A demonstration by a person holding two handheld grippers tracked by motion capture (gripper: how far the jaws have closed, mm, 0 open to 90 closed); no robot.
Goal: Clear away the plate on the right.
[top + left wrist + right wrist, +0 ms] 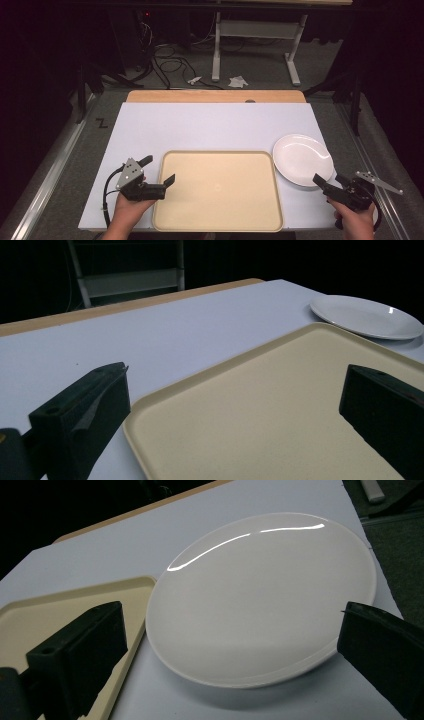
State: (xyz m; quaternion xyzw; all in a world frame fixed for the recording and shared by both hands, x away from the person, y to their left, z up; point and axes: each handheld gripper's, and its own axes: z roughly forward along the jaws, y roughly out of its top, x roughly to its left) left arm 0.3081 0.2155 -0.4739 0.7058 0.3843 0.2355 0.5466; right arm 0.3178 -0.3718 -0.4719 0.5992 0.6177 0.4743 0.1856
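On the white table [210, 125], both grippers gape wide: left gripper [160, 171] astride the tray [220, 192] corner, right gripper [330, 180] facing the plate [300, 157].

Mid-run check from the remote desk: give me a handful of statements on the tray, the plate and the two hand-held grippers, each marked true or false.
1. The left hand-held gripper is open, its jaws astride the tray's left rim. True.
2. The plate sits in the middle of the tray. False: it lies on the white table top, to the right of the tray, by its far right corner.
3. The right hand-held gripper is shut on the plate. False: its jaws are open, at the plate's near edge, gripping nothing.
4. The tray holds nothing. True.
5. The plate carries food. False: its surface is bare white.
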